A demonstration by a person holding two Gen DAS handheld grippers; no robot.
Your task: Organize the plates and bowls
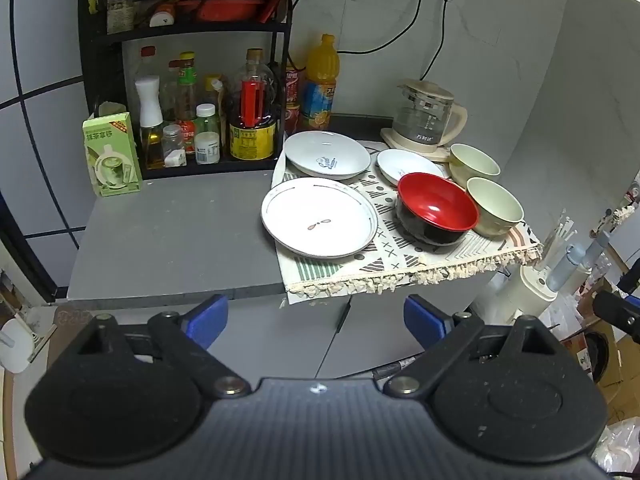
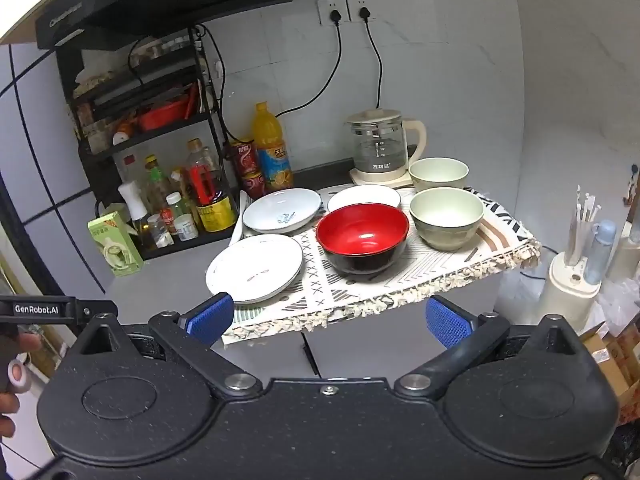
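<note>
Right wrist view: both my left gripper [image 1: 316,318] and right gripper [image 2: 330,320] gape empty; the red bowl [image 2: 362,236] (glossy, likely slippery) I'd pinch at its rim.

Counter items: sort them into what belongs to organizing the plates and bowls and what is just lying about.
For the job: large plate, deep white dish, small white dish, red bowl, two pale green bowls.

Lying about: glass kettle, orange juice bottle, condiment rack, green carton.
</note>
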